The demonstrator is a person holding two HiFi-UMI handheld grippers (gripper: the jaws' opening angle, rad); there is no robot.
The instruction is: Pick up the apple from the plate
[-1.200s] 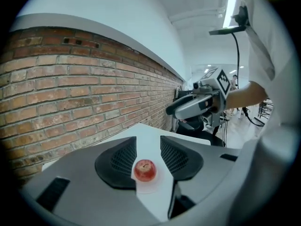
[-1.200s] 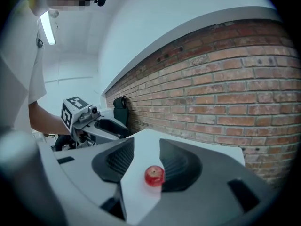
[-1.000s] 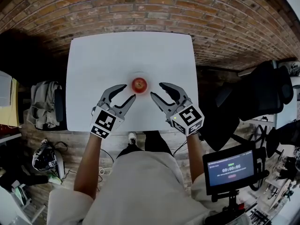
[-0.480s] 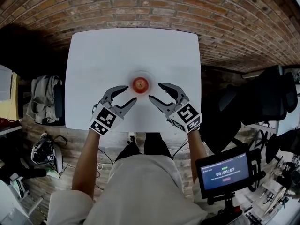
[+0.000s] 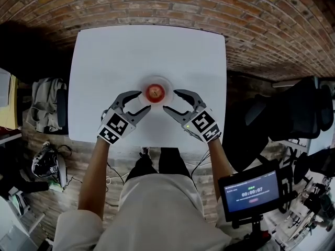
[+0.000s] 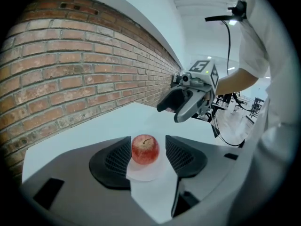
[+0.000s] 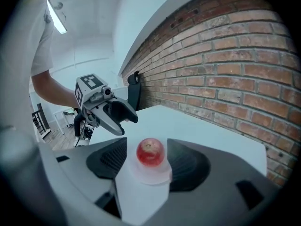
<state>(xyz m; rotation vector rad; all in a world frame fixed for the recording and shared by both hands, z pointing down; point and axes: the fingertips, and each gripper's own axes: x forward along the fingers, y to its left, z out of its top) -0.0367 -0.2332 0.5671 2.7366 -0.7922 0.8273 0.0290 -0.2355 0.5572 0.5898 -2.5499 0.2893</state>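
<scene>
A red apple (image 5: 155, 92) stands on a small white plate (image 5: 166, 85) near the front middle of the white table (image 5: 115, 51). My left gripper (image 5: 139, 102) is just left of the plate, its jaws opening, nothing pressed between them. My right gripper (image 5: 171, 101) is just right of the plate, its jaws opening too. In the left gripper view the apple (image 6: 145, 149) and plate (image 6: 146, 172) show between the jaw tips, ahead of them, with the right gripper (image 6: 168, 108) beyond. In the right gripper view the apple (image 7: 150, 151) sits likewise ahead on the plate (image 7: 153, 174), with the left gripper (image 7: 126, 123) behind it.
A brick wall (image 5: 172, 9) runs behind the table. A black office chair (image 5: 293, 109) stands to the right, a small screen on a stand (image 5: 254, 190) at the lower right, bags and gear (image 5: 47, 166) on the floor at left.
Both grippers have sunk toward the table and closed in on the plate from either side. Their jaws stand wider apart than before.
</scene>
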